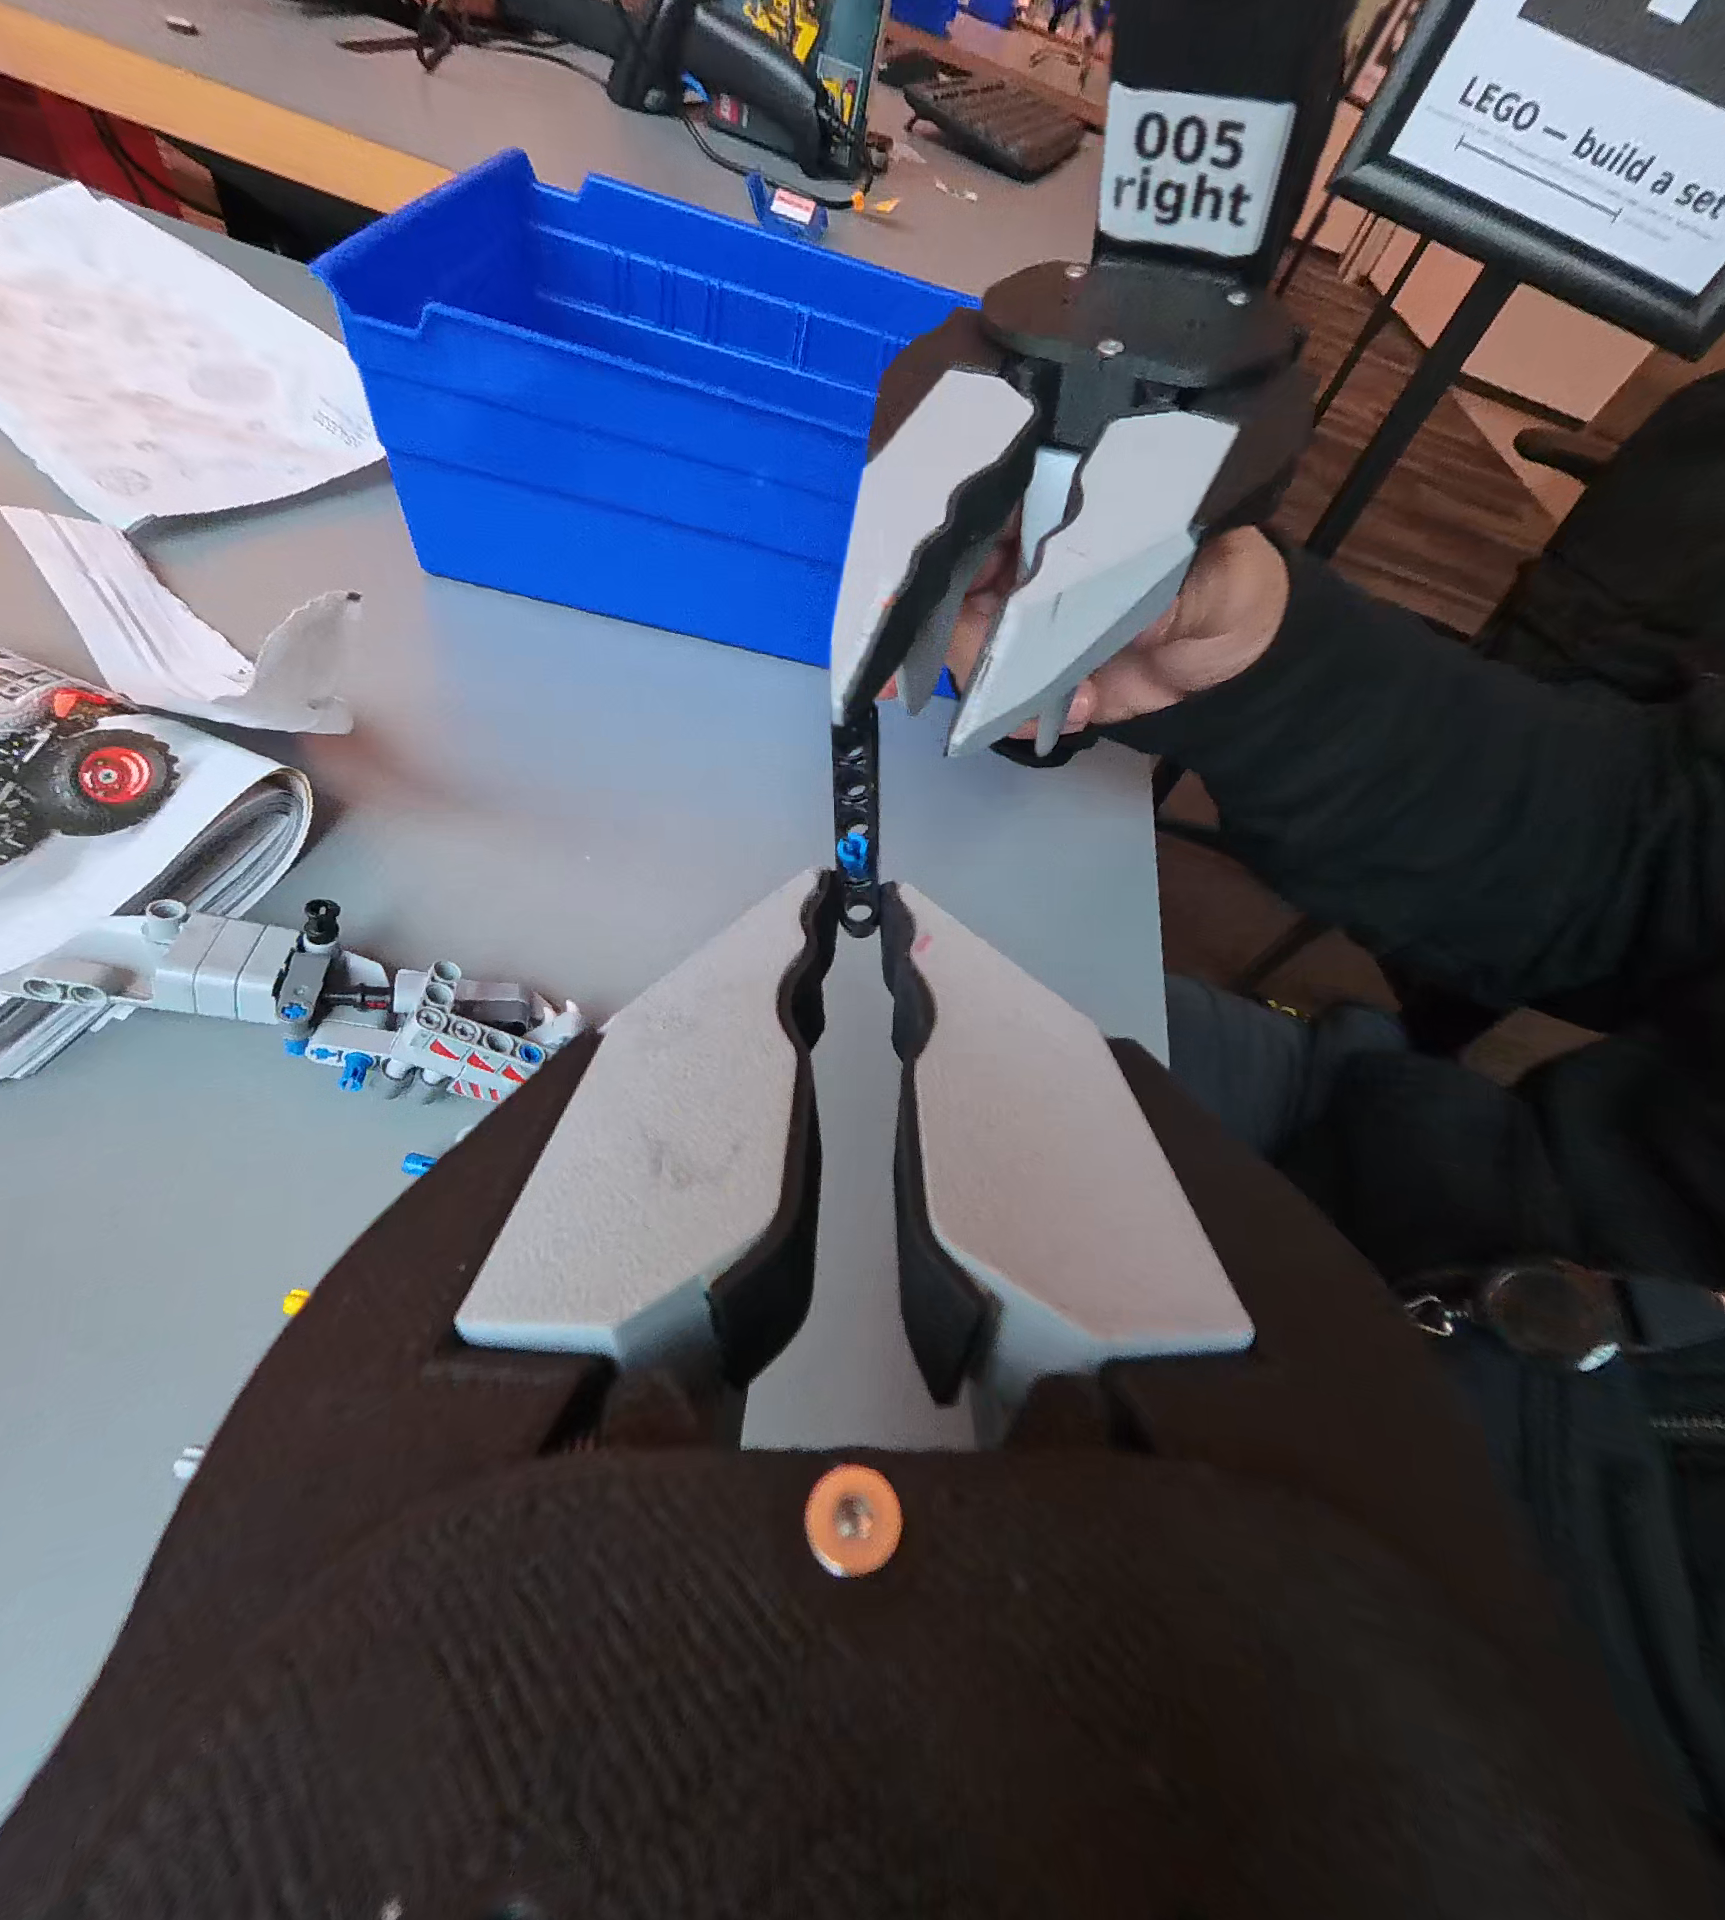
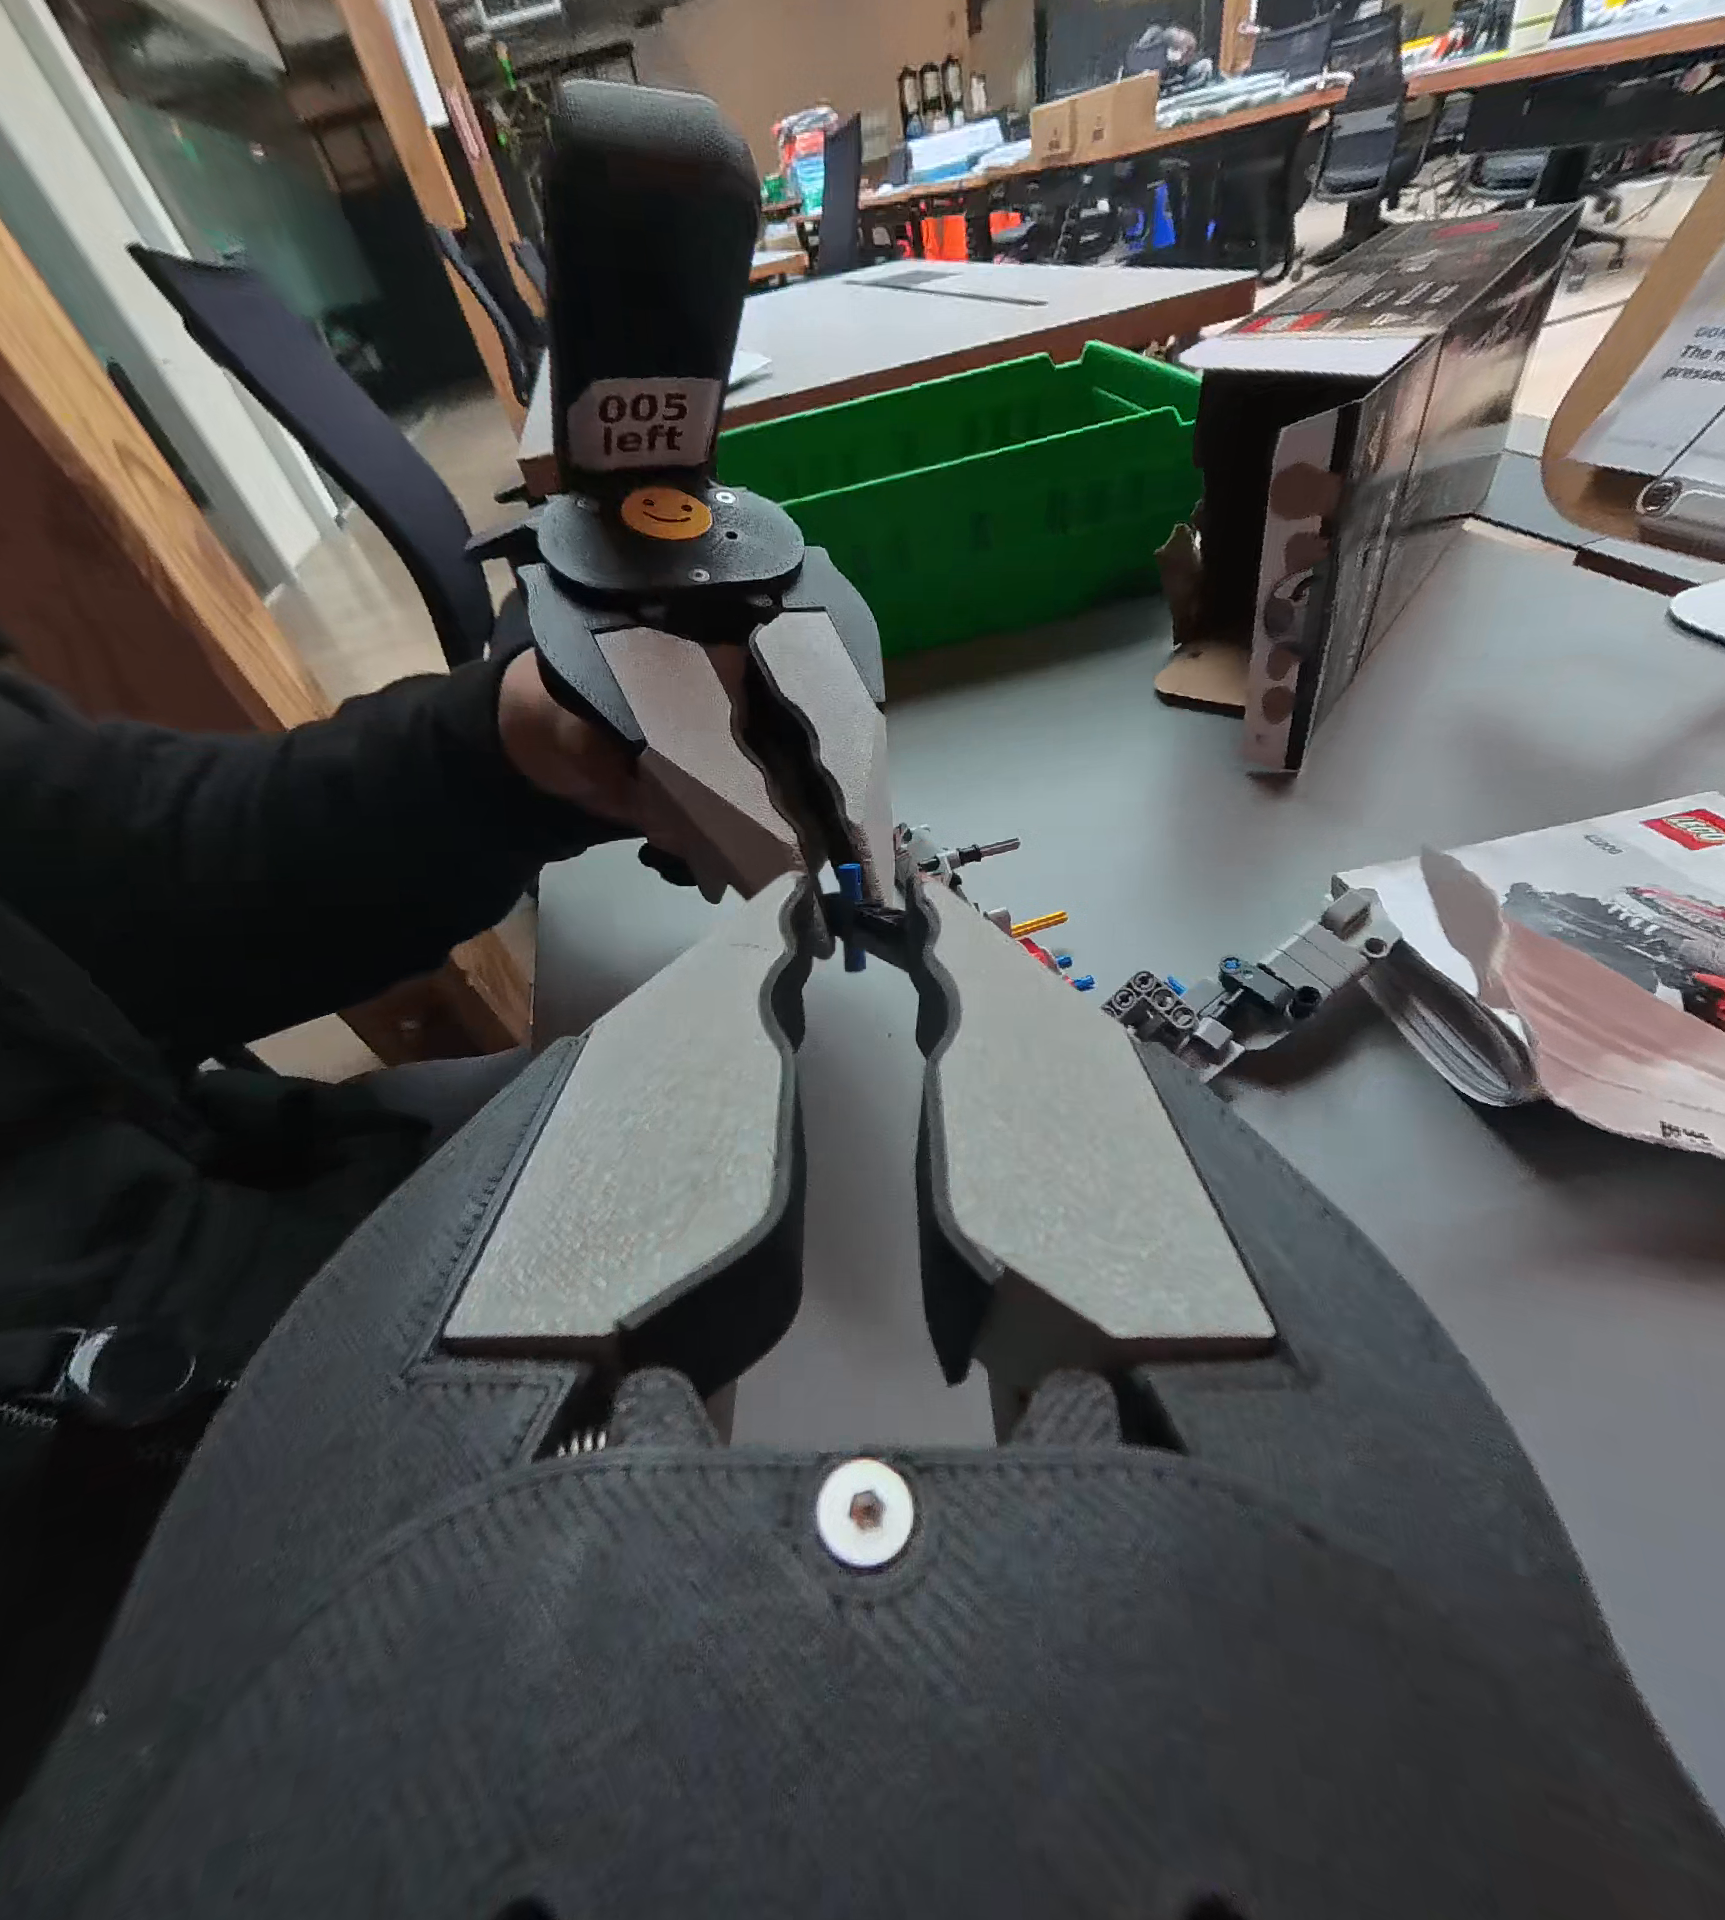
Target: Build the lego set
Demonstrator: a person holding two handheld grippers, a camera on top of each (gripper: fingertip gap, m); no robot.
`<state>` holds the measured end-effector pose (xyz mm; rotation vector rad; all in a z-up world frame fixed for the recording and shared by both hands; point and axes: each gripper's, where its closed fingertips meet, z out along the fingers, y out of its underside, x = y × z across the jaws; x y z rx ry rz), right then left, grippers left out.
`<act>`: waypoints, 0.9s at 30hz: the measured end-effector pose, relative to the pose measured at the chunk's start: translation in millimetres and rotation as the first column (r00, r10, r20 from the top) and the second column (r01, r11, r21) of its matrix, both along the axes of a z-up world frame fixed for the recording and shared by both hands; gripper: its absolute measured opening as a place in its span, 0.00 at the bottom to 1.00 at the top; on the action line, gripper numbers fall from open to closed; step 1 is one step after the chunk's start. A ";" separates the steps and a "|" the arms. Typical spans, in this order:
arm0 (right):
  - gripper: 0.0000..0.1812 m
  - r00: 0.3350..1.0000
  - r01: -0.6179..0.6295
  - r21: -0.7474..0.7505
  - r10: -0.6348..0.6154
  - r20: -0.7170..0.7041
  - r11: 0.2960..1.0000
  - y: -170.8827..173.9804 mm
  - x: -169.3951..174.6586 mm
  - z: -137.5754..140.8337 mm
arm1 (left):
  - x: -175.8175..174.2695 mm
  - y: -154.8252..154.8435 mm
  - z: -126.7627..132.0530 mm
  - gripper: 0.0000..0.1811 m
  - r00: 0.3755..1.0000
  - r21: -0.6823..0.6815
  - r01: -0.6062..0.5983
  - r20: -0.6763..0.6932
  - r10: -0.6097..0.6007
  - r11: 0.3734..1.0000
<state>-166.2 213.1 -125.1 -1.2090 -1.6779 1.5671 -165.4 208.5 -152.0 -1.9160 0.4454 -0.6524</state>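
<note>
My left gripper [image 1: 853, 902] is shut on the lower end of a thin black beam with holes [image 1: 853, 790], held upright above the grey table. A blue pin [image 1: 850, 854] sits in the beam just above my fingertips. My right gripper [image 1: 910, 727] comes down from above with its jaws apart; one fingertip [image 1: 853, 715] touches the beam's top end. In the right wrist view my right gripper [image 2: 863, 906] straddles the beam end and the blue pin [image 2: 850, 883], facing the left gripper [image 2: 842, 878]. A partly built grey assembly [image 1: 338, 1008] lies on the table.
A blue bin [image 1: 629, 416] stands behind the grippers. The instruction booklet [image 1: 58, 790] and torn paper bags [image 1: 162, 634] lie at left. A green bin [image 2: 972, 499] and an open set box [image 2: 1377, 499] stand farther off. Loose pins and a yellow axle [image 2: 1040, 923] are scattered about. The table edge [image 1: 1154, 831] is close on the right. Less than 4 cm separates the two grippers' tips.
</note>
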 end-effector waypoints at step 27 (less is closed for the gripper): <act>0.03 0.989 0.139 0.568 -0.139 -0.044 0.811 6.0 -12.9 -22.8 | -19.0 8.4 1.2 0.03 0.818 -0.162 0.019 0.570 0.078 0.987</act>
